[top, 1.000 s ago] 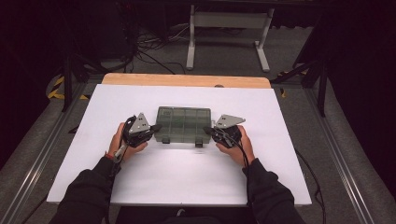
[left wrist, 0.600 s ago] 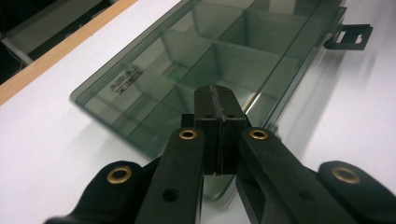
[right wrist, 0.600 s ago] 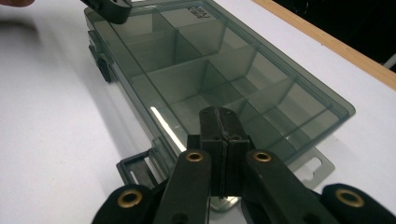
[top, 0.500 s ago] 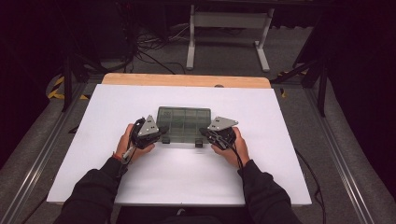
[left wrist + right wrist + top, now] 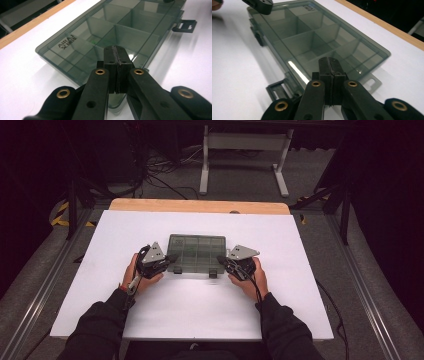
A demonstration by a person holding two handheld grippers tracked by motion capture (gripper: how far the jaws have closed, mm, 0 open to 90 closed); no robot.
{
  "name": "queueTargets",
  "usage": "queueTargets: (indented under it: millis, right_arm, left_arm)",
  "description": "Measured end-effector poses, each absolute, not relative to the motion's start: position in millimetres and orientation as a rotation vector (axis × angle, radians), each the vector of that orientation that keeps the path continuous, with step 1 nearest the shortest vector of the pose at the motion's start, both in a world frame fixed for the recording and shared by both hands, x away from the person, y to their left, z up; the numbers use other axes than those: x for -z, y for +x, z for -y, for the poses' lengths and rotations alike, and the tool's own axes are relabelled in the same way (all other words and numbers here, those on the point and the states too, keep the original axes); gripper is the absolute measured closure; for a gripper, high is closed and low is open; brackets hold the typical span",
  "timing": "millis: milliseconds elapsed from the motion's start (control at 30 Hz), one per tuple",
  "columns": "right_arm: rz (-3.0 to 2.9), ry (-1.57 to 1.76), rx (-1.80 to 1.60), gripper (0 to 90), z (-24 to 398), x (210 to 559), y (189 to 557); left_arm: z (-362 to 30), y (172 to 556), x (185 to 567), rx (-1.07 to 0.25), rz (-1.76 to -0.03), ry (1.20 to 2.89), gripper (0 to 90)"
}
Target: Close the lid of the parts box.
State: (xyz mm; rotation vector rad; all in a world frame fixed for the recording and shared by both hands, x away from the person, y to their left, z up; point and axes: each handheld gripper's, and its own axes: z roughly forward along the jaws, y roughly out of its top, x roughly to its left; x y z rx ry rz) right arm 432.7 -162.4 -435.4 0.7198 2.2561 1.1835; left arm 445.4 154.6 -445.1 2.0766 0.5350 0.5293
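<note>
A smoky, see-through compartment box (image 5: pixel 196 251) lies flat with its lid down in the middle of the white table. The left gripper (image 5: pixel 172 257) is shut with nothing between its jaws, and its tips (image 5: pixel 115 48) are over the box's (image 5: pixel 120 22) front left corner. My right gripper (image 5: pixel 221 259) is also shut and empty, its tips (image 5: pixel 329 61) over the front right corner of the box (image 5: pixel 312 32). Black latches (image 5: pixel 185 25) (image 5: pixel 278 91) stick out from the box's front edge. Whether the tips touch the lid I cannot tell.
The white table top (image 5: pixel 125 235) has a wooden strip (image 5: pixel 200 206) along its far edge. Beyond it stand a metal frame's legs (image 5: pixel 240 150) and floor cables (image 5: pixel 160 175). Metal rails (image 5: pixel 45 285) run along the floor on both sides.
Since the earliest frame both hands have drawn a little inward to the box's front corners. Over the last half second they have kept still. Both grippers stay shut.
</note>
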Motion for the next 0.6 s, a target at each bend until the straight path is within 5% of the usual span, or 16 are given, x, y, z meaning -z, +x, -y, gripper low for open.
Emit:
queueTargets:
  millis: [600]
  right_arm:
    - [-2.196, 0.723, -1.16, 77.1, 173.1, 429.2, 429.7]
  left_arm:
    - [-158.0, 441.6, 439.1, -0.59, -0.53, 2.055, 77.6]
